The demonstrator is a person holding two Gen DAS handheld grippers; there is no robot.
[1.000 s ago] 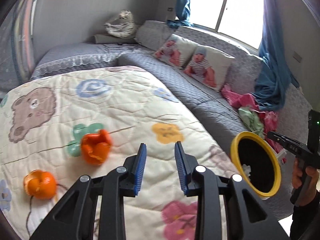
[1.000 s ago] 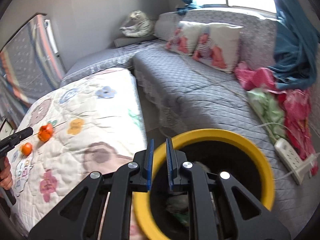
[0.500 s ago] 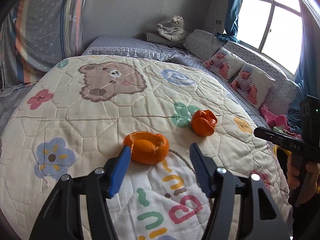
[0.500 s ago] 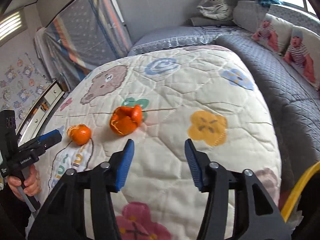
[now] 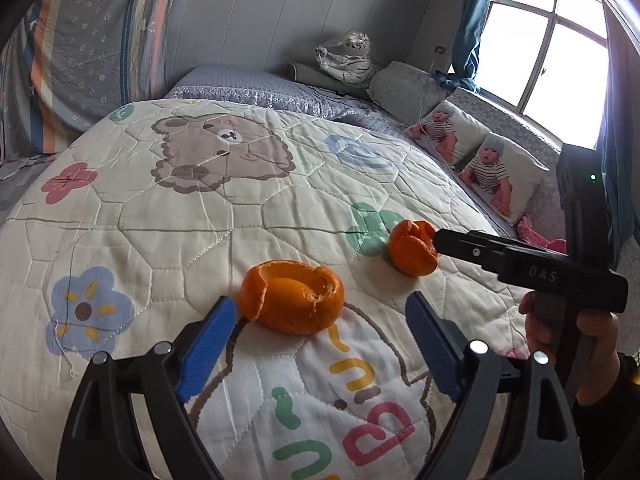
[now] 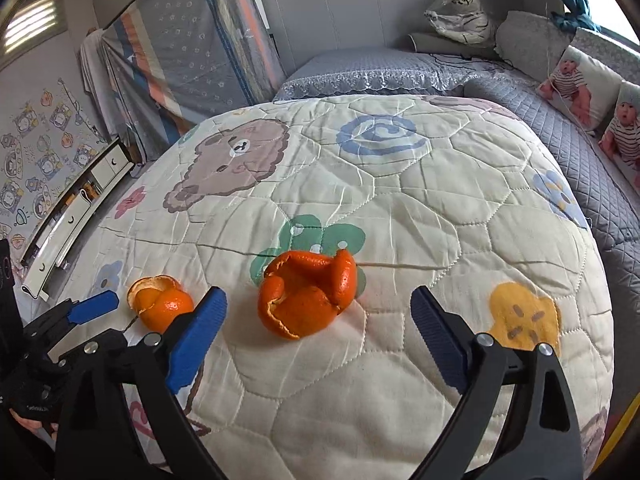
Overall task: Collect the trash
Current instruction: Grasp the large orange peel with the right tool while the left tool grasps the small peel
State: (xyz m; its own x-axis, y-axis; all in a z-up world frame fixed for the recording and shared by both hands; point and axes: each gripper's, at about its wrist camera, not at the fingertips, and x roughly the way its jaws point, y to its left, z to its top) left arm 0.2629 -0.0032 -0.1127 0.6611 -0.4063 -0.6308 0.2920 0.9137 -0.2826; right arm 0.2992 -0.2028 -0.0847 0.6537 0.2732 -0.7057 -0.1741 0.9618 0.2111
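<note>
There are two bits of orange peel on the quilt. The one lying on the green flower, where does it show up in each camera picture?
Left wrist view: the peel on the green flower sits right of centre, beyond the nearer peel.
Right wrist view: it lies at centre, ahead of the open jaws.
Shared landmark: the brown bear print.

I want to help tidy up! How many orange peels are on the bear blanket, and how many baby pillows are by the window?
Curled orange peels on the cream bear-print quilt: 2, one in front of the left gripper, one in front of the right gripper
Baby-picture pillows: 2
Total: 4
</note>
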